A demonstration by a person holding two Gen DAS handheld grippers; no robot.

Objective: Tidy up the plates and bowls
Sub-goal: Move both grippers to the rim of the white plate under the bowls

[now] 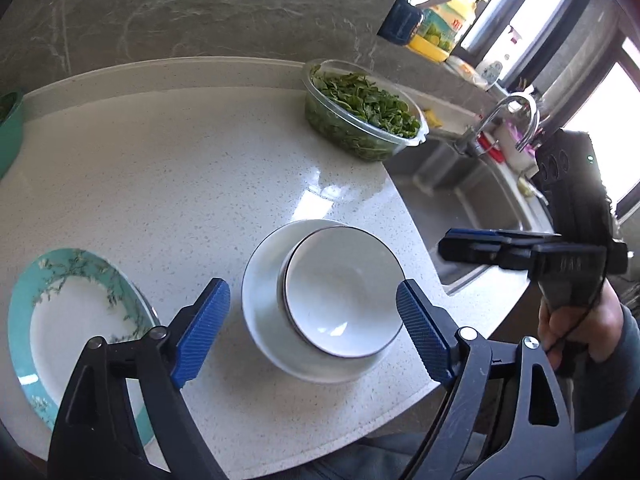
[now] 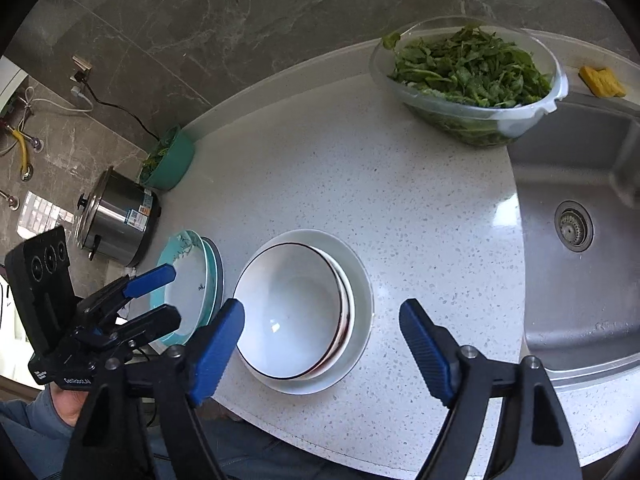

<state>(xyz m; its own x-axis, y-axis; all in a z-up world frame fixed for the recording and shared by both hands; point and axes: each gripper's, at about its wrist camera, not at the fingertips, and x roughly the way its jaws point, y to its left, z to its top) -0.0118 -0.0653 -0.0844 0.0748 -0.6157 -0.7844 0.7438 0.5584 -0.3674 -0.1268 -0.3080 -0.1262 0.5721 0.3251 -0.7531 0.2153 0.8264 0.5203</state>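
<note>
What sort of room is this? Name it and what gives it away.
Most likely a home kitchen: a steel sink with a faucet set into the speckled counter, plus a rice cooker.

I can read only part of a white word, "GenRobot.AI", on my left gripper (image 2: 158,292), nothing else legible.

Countertop (image 2: 360,184) was speckled white stone, polished & glossy w/ window glare. Stacked bowls (image 2: 296,312) looked like glazed white ceramic, smooth, shiny. Teal-rimmed plate (image 1: 76,312) was glazed ceramic too. Container of greens (image 2: 472,92) was clear plastic. Sink (image 2: 576,208) was brushed steel, satin. Rice cooker (image 2: 116,220) had a shiny metal body. Wall (image 2: 200,12) was grey veined stone, matt. Finger pads (image 1: 204,332) were ribbed blue plastic.
</note>
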